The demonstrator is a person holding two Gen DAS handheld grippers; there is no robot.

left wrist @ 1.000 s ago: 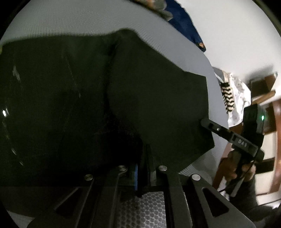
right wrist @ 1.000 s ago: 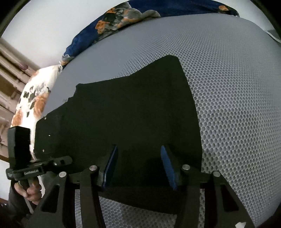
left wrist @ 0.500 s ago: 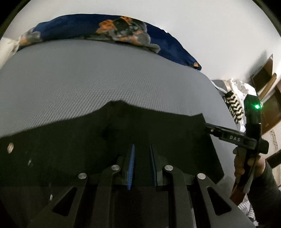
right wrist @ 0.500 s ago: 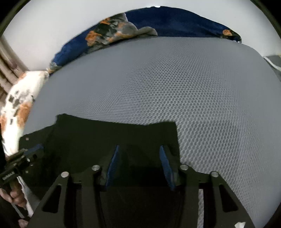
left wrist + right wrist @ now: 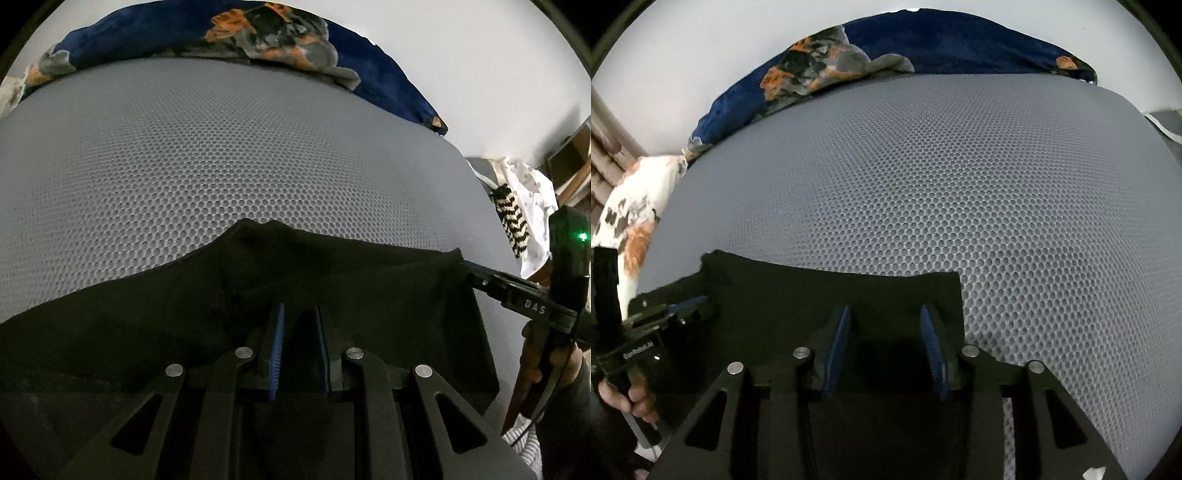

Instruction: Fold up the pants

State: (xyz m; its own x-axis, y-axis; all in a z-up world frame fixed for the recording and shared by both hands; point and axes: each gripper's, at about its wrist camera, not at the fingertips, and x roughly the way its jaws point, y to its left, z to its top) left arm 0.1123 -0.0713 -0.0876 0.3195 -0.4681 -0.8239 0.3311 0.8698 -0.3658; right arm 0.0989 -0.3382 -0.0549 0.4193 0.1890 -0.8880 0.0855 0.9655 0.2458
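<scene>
My right gripper (image 5: 466, 271) reads "DAS" on its side in the left wrist view, and my left gripper (image 5: 690, 306) carries small white lettering too blurred to read with certainty. The black pants (image 5: 369, 280) lie flat on the near part of the grey mesh mattress (image 5: 221, 155), long axis running left to right across my front, their near edge hidden beneath both tools. My left gripper's blue pads (image 5: 277, 339) stand a little apart and my right's (image 5: 839, 339) wider, neither visibly clamped on cloth, though black on black makes any pinch hard to tell.
</scene>
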